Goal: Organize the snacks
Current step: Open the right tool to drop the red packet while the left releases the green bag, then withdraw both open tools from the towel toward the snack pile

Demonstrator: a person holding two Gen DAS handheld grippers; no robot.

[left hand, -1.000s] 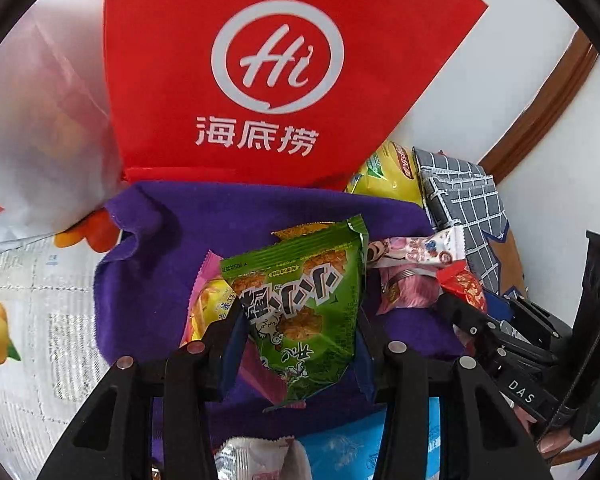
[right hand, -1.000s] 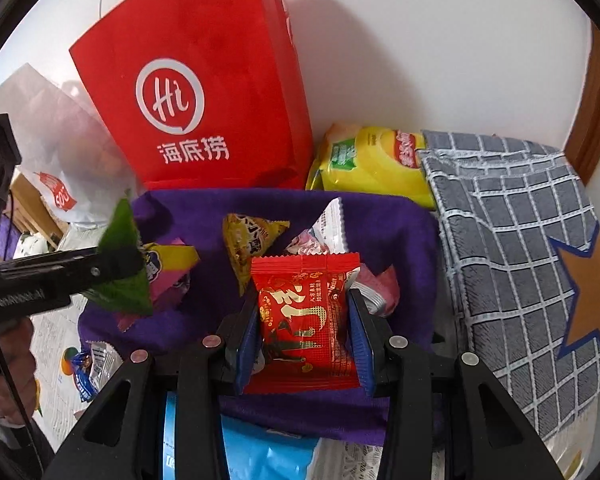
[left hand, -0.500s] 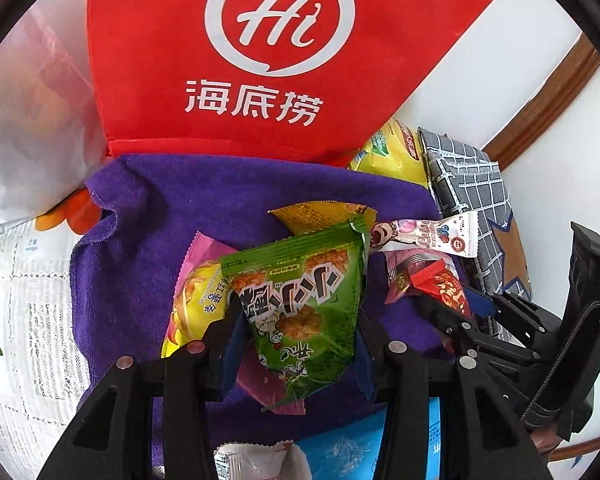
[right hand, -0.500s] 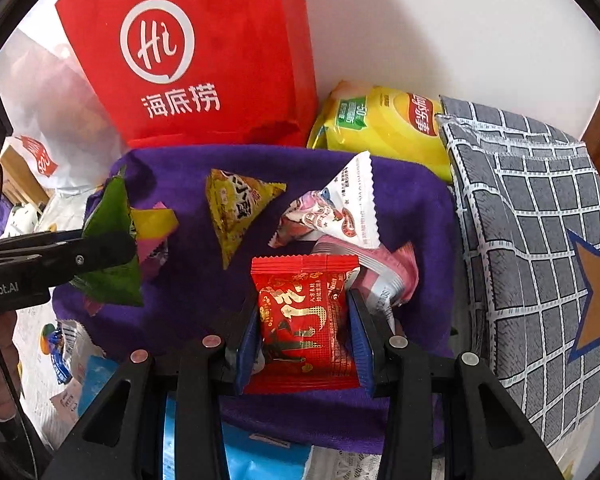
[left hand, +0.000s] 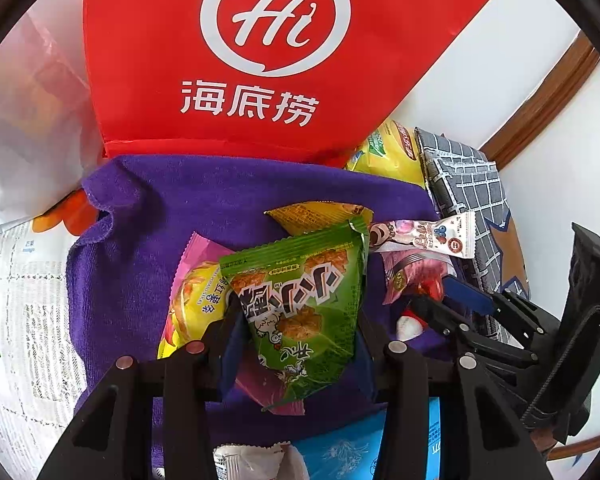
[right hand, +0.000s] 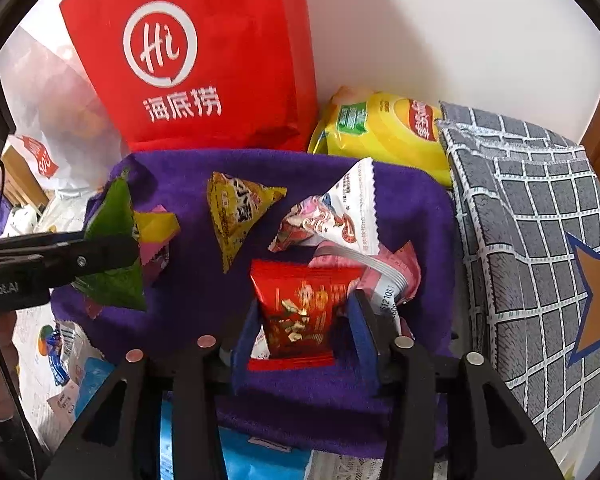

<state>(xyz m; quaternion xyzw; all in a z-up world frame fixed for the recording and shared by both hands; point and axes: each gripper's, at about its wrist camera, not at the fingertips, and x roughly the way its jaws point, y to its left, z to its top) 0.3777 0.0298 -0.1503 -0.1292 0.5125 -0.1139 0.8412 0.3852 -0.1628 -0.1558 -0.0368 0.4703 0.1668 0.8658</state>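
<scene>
Right gripper (right hand: pixel 304 332) fingers have just been opening, red packet (right hand: pixel 304 304) loose between them and tipped onto the purple towel (right hand: pixel 188 280) by its right edge, likely placed; left gripper (left hand: pixel 296 344) fingers pinch the green packet (left hand: pixel 300 300) above towel's middle.

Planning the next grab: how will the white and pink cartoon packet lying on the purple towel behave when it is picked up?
The white and pink cartoon packet looks crinkled and puffed, so it is probably light and will likely give under the pads. Its film looks glossy, so it may slip. It leans on the pink packet, which might shift as it lifts.
</scene>
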